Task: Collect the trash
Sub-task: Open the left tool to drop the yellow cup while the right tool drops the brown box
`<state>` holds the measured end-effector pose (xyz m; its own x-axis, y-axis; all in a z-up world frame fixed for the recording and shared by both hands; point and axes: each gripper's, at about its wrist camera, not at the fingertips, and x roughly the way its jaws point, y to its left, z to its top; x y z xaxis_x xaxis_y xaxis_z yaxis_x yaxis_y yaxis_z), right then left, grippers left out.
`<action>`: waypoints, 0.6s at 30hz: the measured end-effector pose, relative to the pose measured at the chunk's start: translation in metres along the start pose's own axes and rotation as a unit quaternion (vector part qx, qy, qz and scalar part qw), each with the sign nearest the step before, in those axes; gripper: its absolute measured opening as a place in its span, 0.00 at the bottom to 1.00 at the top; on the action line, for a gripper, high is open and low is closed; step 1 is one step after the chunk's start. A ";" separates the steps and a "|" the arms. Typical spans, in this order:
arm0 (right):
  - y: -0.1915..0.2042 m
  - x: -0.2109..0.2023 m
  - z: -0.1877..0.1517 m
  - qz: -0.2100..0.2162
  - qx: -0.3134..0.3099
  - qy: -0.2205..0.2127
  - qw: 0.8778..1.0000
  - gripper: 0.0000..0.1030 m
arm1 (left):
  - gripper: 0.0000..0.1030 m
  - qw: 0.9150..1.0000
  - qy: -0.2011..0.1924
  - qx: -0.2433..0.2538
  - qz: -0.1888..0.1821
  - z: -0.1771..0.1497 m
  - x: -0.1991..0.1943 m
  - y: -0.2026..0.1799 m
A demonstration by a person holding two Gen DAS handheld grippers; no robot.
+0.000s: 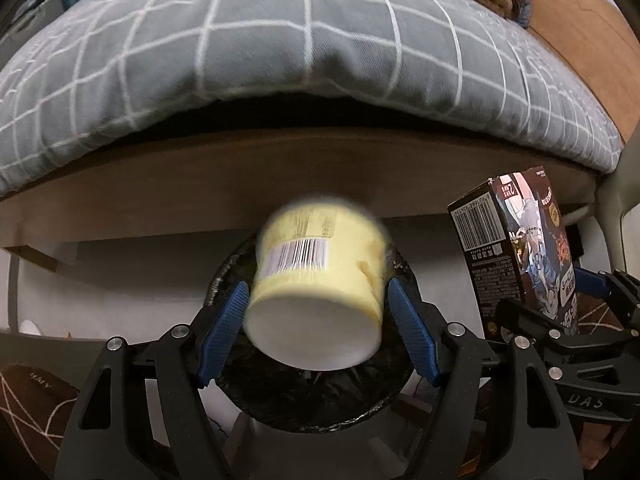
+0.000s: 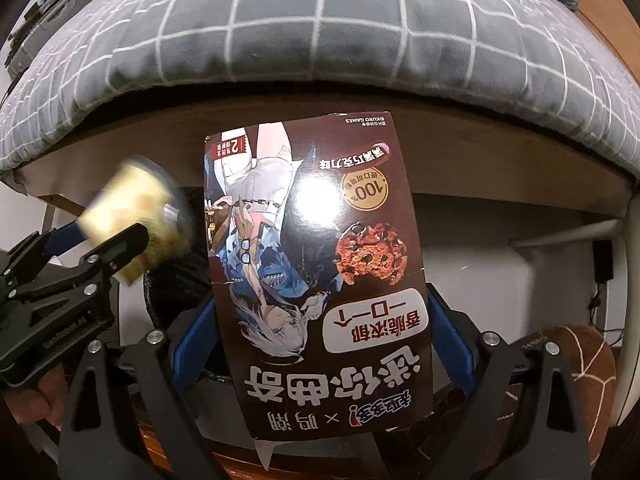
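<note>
The left gripper [image 1: 316, 320] has its ribbed blue pads [image 1: 226, 328] spread a little wider than a pale yellow cup [image 1: 320, 280]. The cup is a squat, round tub with a flat white base turned toward the camera and a barcode label on its smooth side. It is blurred, and sits between the pads directly over a bin [image 1: 316, 400]. Whether the pads touch the cup cannot be told for certain; a thin gap seems to show on each side. The bin is round, lined with a crinkled, glossy black bag, and its mouth fills the space below the cup. The right gripper [image 2: 320, 328] pinches a box [image 2: 316, 272] by its two narrow edges, its blue pads [image 2: 452, 344] pressed flat against the cardboard. The box is a flat, rectangular, glossy dark brown biscuit carton, held upside down, with a printed cartoon figure, a chocolate cookie and white lettering on its face. In the left view the same box stands upright just right of the cup, a barcode on its narrow side. Behind both runs a bed: a smooth wooden frame [image 1: 200, 184] under a soft, puffy grey quilt [image 1: 280, 40] crossed with thin white lines. A brown slipper [image 2: 576, 360] with white stitching lies low at the right, near the right gripper.
</note>
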<state>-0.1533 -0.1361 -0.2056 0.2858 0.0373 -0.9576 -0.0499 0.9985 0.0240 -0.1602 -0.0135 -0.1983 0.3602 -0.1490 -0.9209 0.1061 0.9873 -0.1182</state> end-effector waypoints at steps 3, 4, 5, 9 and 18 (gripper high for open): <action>0.001 0.001 0.000 -0.003 0.003 0.002 1.000 0.87 | 0.79 1.000 0.000 0.004 0.016 -0.001 0.004 0.000; 0.000 0.002 0.001 -0.003 0.003 0.002 1.000 0.87 | 0.82 1.000 -0.001 0.003 0.017 -0.002 0.004 0.001; 0.001 0.002 0.002 -0.002 0.002 0.002 1.000 0.87 | 0.84 1.000 -0.004 0.001 0.017 -0.001 0.002 0.003; 0.000 0.002 0.002 0.003 0.000 0.002 1.000 0.87 | 0.92 1.000 -0.015 -0.002 0.022 0.002 -0.005 0.013; 0.004 0.010 0.004 0.008 -0.018 0.007 1.000 0.87 | 0.94 0.998 -0.032 -0.008 0.055 -0.001 -0.023 0.033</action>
<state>-0.1471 -0.1314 -0.2141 0.2711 0.0523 -0.9611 -0.0895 0.9956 0.0289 -0.1657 0.0227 -0.1816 0.4268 -0.0425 -0.9034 0.0482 0.9985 -0.0242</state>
